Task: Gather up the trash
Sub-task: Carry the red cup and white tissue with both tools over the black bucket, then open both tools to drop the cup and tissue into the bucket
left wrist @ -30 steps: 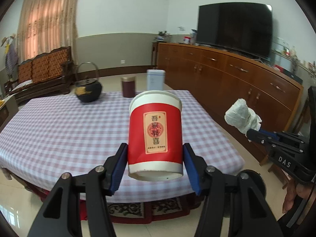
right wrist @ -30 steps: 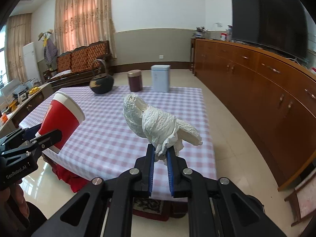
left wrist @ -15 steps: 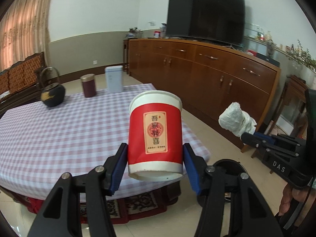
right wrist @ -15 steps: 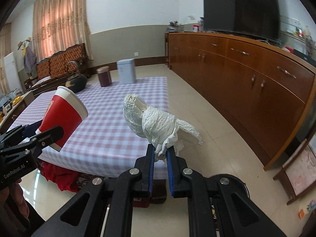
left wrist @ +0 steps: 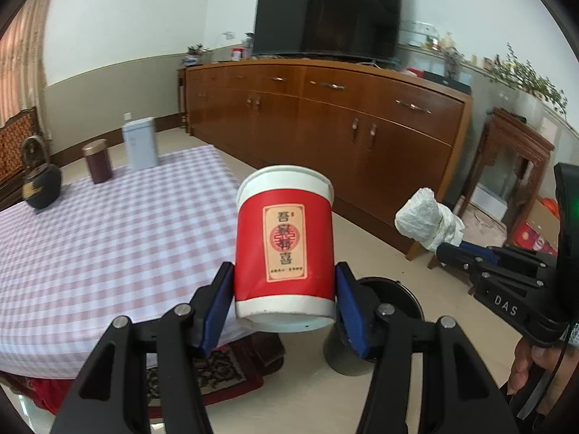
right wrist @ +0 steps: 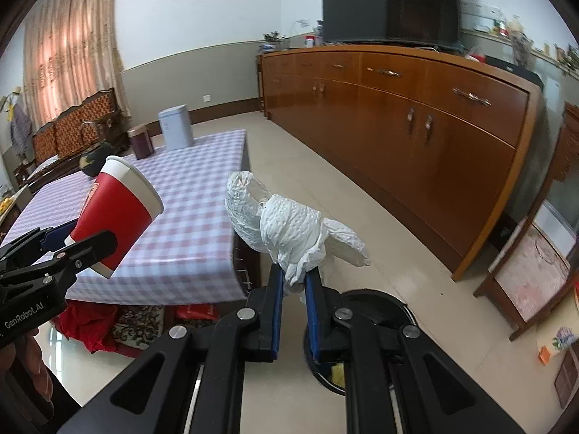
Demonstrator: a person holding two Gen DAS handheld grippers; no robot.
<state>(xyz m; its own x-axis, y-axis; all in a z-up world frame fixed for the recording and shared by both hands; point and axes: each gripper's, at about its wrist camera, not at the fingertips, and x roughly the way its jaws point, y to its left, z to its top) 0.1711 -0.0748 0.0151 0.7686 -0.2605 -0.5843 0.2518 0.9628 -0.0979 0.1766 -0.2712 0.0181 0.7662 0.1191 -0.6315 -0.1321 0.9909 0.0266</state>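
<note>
Paper cup [left wrist: 284,249] upright, mouth up, clamped in left gripper [left wrist: 284,305].

One cup [left wrist: 284,249], one tissue wad [right wrist: 289,228], two canisters [left wrist: 140,143]

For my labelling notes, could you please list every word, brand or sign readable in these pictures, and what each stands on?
"DAS": on the black body of the right tongs, seen from the left wrist.
"GenRobot.AI": on the black body of the left tongs, seen from the right wrist.
Label on the red paper cup: Chinese characters around a red round emblem; too soft for me to read surely, and the fine line beneath is too small.
Nothing else is legible.
</note>
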